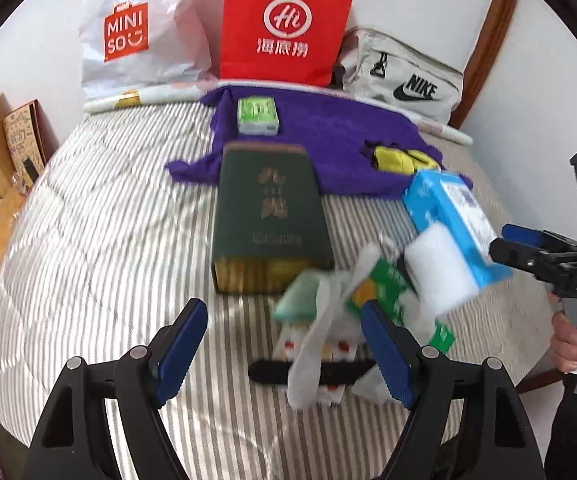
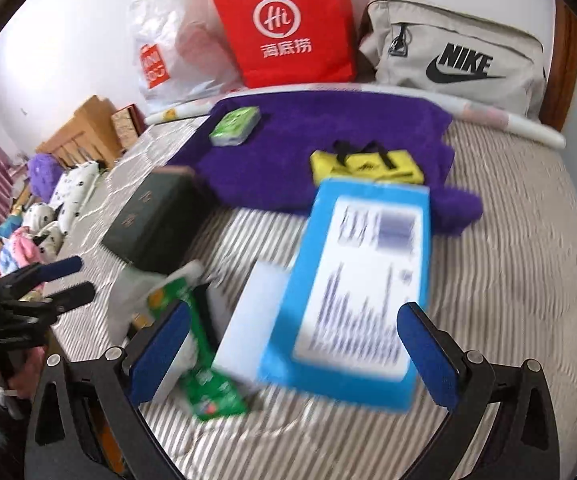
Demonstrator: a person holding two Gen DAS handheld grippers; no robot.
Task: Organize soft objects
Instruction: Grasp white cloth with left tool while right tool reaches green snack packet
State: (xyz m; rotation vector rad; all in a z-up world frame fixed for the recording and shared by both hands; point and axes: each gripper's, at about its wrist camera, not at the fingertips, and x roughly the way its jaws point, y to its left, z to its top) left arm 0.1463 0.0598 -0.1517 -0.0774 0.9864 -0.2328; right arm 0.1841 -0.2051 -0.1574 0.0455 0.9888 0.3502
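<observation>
left view only: socks (image 1: pixel 320 344) between wide left gripper (image 1: pixel 284 352) | right view only: plush toys (image 2: pixel 48 216) | right gripper (image 2: pixel 292 356) wide, astride blue box (image 2: pixel 352 280) | book (image 2: pixel 152 224), purple towel (image 2: pixel 320 148) behind

The print on the blue box (image 2: pixel 352 280) is smeared beyond reading. The heap of white cloth and green packet (image 1: pixel 368 304) is blurred, its pieces hard to separate. The black strap (image 1: pixel 312 372) runs under that heap. The white plastic bag (image 2: pixel 172 40) partly hides behind the red paper bag (image 2: pixel 288 28).
</observation>
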